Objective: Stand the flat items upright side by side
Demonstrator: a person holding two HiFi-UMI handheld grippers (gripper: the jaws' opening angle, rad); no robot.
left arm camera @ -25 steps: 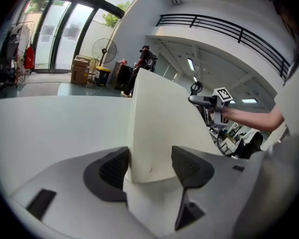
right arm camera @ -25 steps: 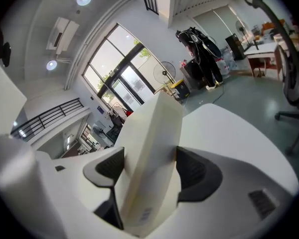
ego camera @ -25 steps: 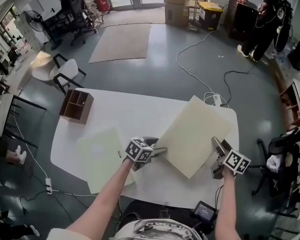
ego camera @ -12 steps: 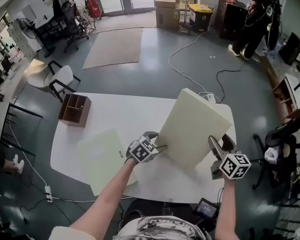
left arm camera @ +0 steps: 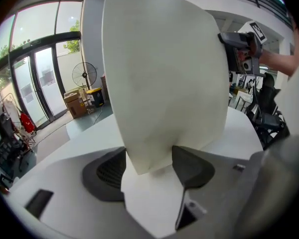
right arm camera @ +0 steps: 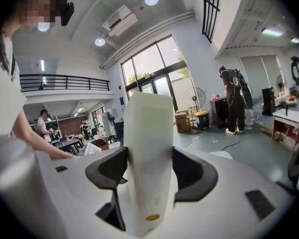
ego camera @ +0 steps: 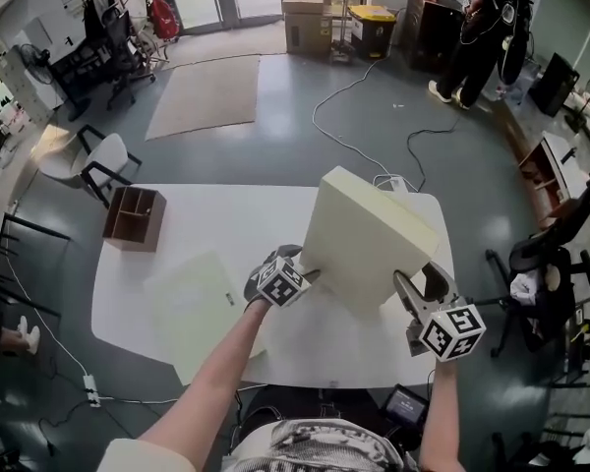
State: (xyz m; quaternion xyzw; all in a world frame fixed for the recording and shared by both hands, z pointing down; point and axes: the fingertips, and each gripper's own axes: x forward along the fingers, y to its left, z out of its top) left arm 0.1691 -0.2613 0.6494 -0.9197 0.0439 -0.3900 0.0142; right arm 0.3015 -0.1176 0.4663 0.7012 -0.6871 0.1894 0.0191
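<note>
Head view: a thick cream board [ego camera: 369,239] stands tilted above the white table [ego camera: 177,205], its lower edge possibly just off it; a thinner sheet [ego camera: 202,303] lies flat to its left. Left gripper view: the left gripper [left arm camera: 149,166] pinches the board's corner. Right gripper view: the right gripper [right arm camera: 148,167], its jaws having just been closing, clamps the board's edge.

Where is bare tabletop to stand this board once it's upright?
Best: the far-middle table between the wooden box and the raised board. A smaller strip lies at the near edge between the left gripper and right gripper. The left front is taken by the flat sheet; the right side is under the board.
</note>
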